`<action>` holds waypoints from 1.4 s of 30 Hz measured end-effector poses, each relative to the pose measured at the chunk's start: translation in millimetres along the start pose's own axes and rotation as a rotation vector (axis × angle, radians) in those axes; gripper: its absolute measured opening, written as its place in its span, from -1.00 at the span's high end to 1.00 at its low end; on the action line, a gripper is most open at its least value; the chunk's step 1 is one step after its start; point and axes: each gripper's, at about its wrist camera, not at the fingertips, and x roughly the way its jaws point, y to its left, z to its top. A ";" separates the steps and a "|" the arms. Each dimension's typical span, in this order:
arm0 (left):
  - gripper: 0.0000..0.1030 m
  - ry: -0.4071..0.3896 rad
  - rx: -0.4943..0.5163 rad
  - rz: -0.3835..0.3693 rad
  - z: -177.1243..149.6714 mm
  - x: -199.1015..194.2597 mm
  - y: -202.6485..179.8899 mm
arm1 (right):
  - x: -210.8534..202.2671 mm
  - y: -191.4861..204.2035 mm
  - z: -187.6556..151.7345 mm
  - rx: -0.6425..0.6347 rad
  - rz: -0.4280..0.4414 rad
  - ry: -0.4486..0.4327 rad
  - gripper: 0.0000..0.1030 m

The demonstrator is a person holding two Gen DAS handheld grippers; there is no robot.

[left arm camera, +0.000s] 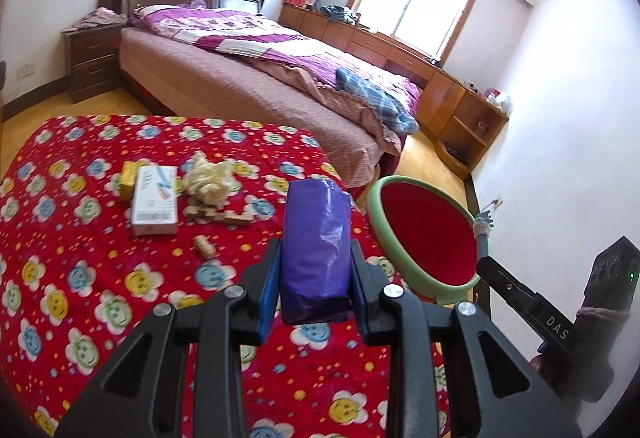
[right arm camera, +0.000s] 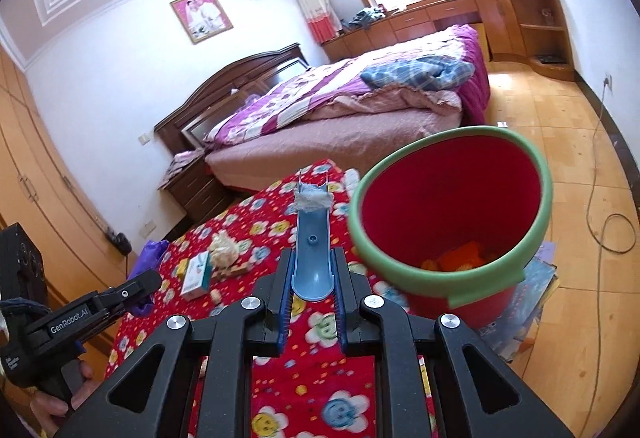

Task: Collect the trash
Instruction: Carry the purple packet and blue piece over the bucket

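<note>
The left gripper point(left arm camera: 316, 270) was clenched on a purple packet point(left arm camera: 316, 250) above the table point(left arm camera: 80, 278), the right gripper point(right arm camera: 314, 278) clamped the bin point(right arm camera: 448, 222) handle point(right arm camera: 314, 238) at its 2 o'clock; judged best released squarely over the rim.

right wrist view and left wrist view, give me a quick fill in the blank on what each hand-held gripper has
The left hand-held gripper is shut on a ____ packet.
The right hand-held gripper holds the bucket's ____ handle.
The red bucket has a ____ rim.
A white box lies on the ____ cloth.

Missing words: purple; blue; green; red flowered
</note>
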 end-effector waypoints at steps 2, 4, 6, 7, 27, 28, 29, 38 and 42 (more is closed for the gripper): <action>0.40 0.010 0.012 -0.006 3.4 8.8 -6.4 | 0.9 -6.8 4.4 0.011 -0.007 -0.005 0.67; 0.40 0.022 0.024 -0.012 6.9 18.6 -13.2 | 2.5 -13.9 8.4 0.022 -0.018 -0.009 0.67; 0.40 0.036 0.036 -0.020 8.6 29.6 -19.3 | 4.9 -22.0 13.0 0.034 -0.031 -0.013 0.67; 0.40 0.041 0.041 -0.023 8.8 33.4 -22.0 | 5.3 -25.5 14.0 0.038 -0.037 -0.015 0.67; 0.40 0.142 0.166 -0.079 7.6 117.5 -76.8 | 42.9 -107.5 17.4 0.162 -0.184 0.027 0.65; 0.40 0.146 0.171 -0.079 7.6 120.9 -78.5 | 44.8 -109.7 16.8 0.163 -0.192 0.031 0.64; 0.40 0.149 0.176 -0.079 7.5 123.1 -80.2 | 46.3 -111.0 16.9 0.165 -0.196 0.033 0.62; 0.40 0.180 0.225 -0.079 5.9 145.0 -96.0 | 47.4 -121.1 16.1 0.179 -0.210 0.033 0.61; 0.40 0.196 0.261 -0.087 4.4 157.7 -105.3 | 41.7 -117.4 16.4 0.161 -0.239 0.014 0.61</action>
